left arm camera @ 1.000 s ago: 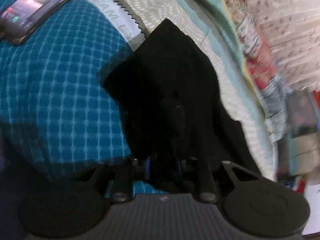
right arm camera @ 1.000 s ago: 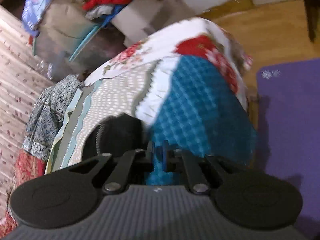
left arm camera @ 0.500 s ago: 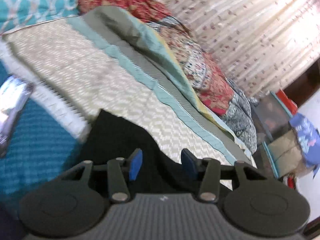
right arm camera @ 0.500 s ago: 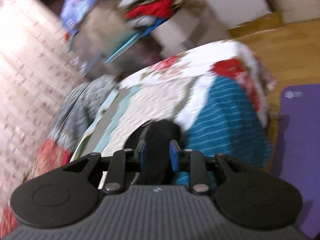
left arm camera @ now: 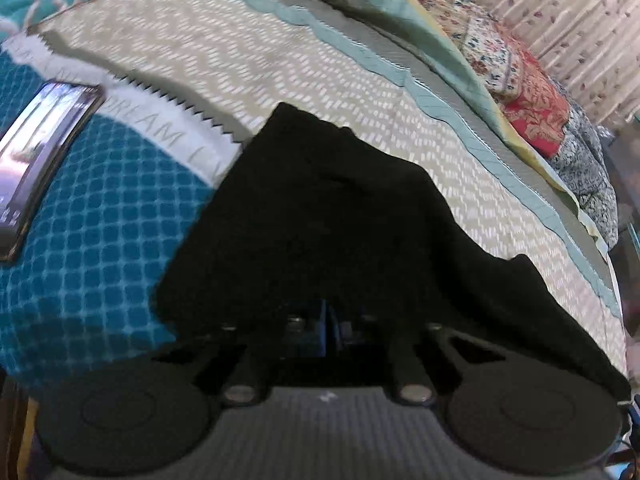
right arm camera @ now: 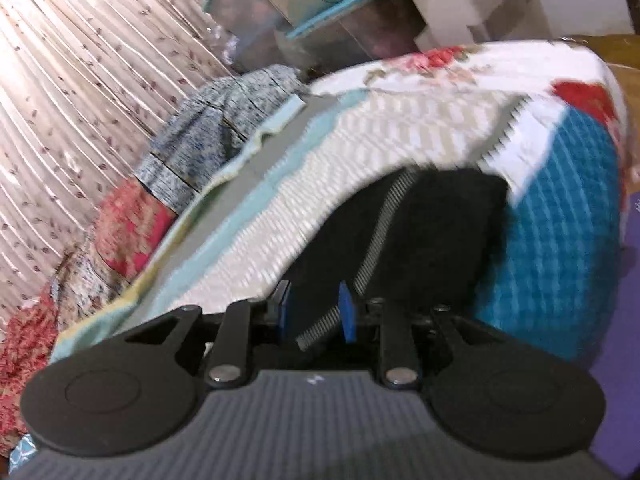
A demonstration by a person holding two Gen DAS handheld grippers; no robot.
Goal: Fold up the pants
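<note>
light: warm indoor, brightest at curtain (right arm camera: 60, 60) | blur: motion smear on bedspread (right arm camera: 280, 240) | pants (left arm camera: 320, 220) featureless black | edges: fisheye bending

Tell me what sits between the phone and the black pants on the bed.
In the left wrist view, only bedcover: teal checked fabric and a white lettered band separate the phone from the pants.

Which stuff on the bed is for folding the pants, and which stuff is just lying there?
For the job:
black pants
left gripper
right gripper

Just lying about:
phone
patchwork quilt
patterned blankets
boxes
purple mat
</note>
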